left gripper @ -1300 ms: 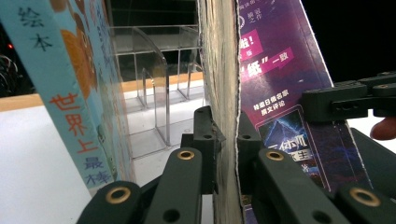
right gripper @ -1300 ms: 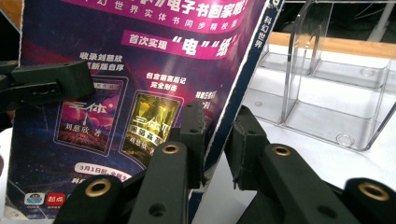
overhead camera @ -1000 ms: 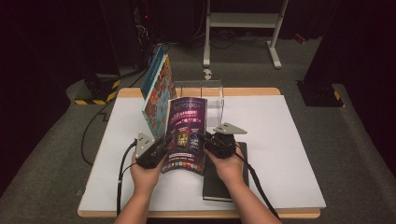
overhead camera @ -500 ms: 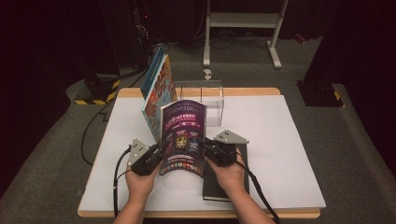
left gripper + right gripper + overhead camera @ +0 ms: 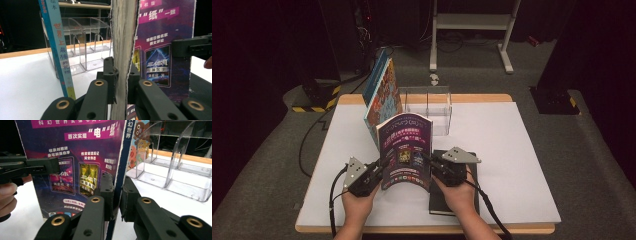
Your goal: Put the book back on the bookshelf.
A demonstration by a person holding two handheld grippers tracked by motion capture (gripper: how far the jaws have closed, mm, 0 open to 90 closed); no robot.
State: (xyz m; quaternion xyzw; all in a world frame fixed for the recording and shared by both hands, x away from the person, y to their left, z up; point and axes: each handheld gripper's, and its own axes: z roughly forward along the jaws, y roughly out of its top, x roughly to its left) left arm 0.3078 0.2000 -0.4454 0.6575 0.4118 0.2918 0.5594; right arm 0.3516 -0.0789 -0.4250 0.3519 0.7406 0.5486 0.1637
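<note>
- In the high view we see the purple book (image 5: 406, 150) standing upright on the white counter (image 5: 512, 150), its cover towards us and bowed a little, held between our two hands
- Our left gripper (image 5: 379, 167) is clamped on the book's left edge and our right gripper (image 5: 426, 162) on its right edge, both low on the cover, so the book sits squarely between them
- Just behind the purple book a tall colourful book (image 5: 383, 97) leans upright against the left end of a clear plastic rack (image 5: 428, 107); a dark notebook (image 5: 451, 197) lies flat on the counter under our right hand (image 5: 458, 192)
- In the left gripper view our left gripper (image 5: 121, 80) has its jaws closed on the page edges of the purple book (image 5: 165, 50), which rises straight up between the pads; the cover runs off to the right, where the other gripper bites its far edge
- The blue spine of the tall colourful book (image 5: 58, 47) stands to the left, with the clear plastic rack (image 5: 87, 42) behind it
- In the right gripper view our right gripper (image 5: 117, 192) has its jaws closed on the spine edge of the purple book (image 5: 75, 157), cover to the left
- The left gripper (image 5: 32, 167) holds the opposite edge at far left, and the clear plastic rack (image 5: 175, 165) sits on the counter to the right
</note>
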